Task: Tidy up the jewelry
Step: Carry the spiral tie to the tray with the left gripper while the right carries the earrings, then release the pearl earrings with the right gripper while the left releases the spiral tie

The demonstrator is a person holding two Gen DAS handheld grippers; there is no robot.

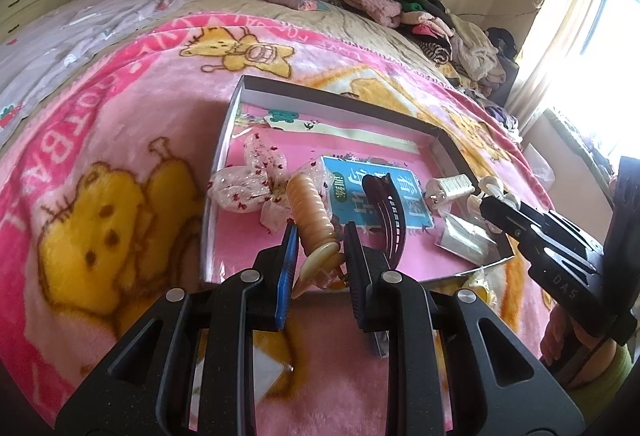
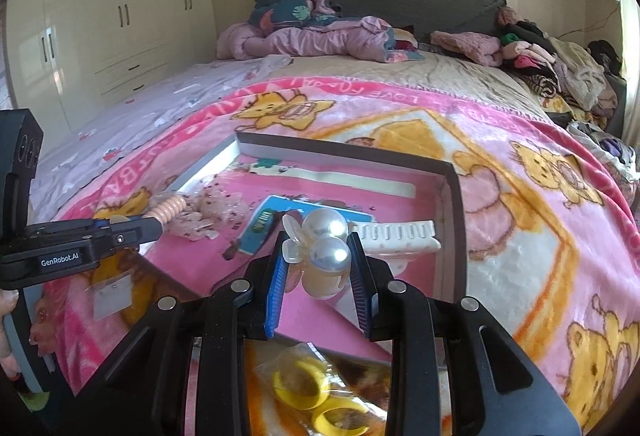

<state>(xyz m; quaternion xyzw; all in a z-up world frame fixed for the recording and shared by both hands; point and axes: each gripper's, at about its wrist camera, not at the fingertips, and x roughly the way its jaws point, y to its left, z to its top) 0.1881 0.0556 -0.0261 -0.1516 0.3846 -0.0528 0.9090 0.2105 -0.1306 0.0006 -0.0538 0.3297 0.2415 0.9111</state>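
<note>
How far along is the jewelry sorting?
Done: dark hair clip, white clip and sheer bow lie in the tray. In hand: left gripper holds the peach spiral piece, right gripper the pearl clip. Left: bagged yellow rings outside.

We are in a home bedroom: a bed (image 2: 400, 84) under a pink cartoon-bear blanket (image 2: 520, 236) fills the frame, with piled clothes (image 2: 560, 72) at upper right, cream built-in wardrobes (image 2: 120, 16) at upper left, and a curtained window (image 1: 580, 16) at right.
</note>
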